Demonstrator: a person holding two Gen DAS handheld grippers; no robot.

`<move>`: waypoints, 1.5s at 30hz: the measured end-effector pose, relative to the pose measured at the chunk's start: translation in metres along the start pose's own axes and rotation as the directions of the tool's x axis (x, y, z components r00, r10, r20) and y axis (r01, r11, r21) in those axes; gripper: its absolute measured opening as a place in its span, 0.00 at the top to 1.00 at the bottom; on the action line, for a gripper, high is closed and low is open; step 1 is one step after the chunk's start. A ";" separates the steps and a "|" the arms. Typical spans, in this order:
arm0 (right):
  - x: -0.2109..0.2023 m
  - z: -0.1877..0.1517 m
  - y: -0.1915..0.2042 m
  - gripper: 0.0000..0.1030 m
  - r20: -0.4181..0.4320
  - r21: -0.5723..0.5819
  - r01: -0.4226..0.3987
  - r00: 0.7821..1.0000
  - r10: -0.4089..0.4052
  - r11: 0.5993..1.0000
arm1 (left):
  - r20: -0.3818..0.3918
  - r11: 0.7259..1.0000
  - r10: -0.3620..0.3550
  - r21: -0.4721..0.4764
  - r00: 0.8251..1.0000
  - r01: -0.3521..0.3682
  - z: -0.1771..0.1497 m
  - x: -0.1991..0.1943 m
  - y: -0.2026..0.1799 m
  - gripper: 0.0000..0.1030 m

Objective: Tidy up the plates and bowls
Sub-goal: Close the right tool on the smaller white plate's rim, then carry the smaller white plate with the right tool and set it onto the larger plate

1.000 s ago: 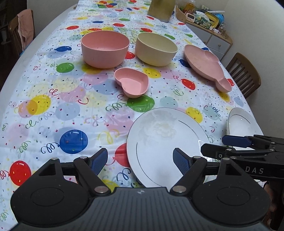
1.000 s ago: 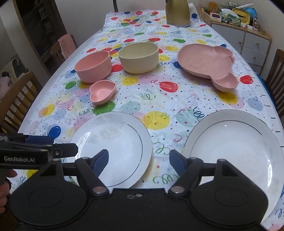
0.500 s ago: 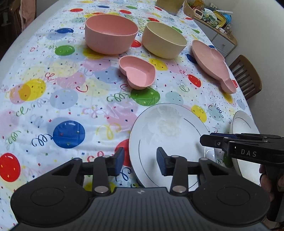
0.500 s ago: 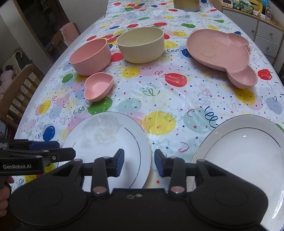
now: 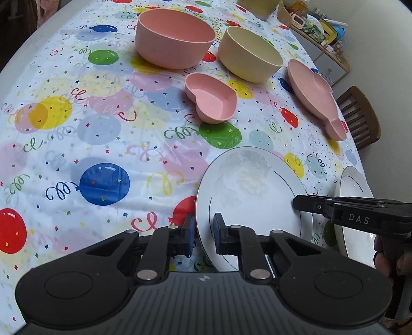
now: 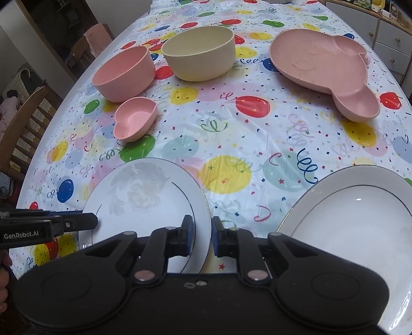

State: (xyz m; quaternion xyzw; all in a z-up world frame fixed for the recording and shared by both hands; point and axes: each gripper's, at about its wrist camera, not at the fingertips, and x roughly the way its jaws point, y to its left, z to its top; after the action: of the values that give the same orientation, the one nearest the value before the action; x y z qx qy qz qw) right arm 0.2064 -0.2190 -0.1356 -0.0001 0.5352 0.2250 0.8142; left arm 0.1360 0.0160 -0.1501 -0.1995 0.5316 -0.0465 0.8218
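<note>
Covering the table, a balloon-print cloth (image 6: 231, 123) carries a near-left floral plate (image 6: 144, 195) with each gripper, left (image 5: 203, 235) and right (image 6: 202, 237), nearly closed astride its rim, contact unclear; a plain plate (image 6: 360, 226), near right, is cut off by the frame.

**Evenly lit indoor fisheye views, sharp at centre, curved and dark at the edges**

Soft, moderately bright light falls from above. Shadows under the bowls are faint. The plain white plate (image 6: 360, 219) shows a small bright glint, and the glossy tablecloth (image 5: 103, 128) carries mild sheen. Both views bend strongly: the table's edges curve, and corners darken. The centre is crisp; the far cabinet clutter (image 5: 316, 23) looks slightly soft.
</note>
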 end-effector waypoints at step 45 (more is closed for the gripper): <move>-0.018 -0.060 0.004 0.86 -0.017 0.219 -0.062 0.998 0.067 0.974 | -0.019 0.996 -0.052 0.076 0.998 0.053 -0.024 -0.016 0.016 0.88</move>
State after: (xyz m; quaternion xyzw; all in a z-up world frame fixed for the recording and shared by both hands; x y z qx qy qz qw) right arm 0.1464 -0.2366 -0.1444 0.1039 0.5662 0.1912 0.7950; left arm 0.1052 0.0288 -0.1512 -0.1815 0.5309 -0.0898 0.8229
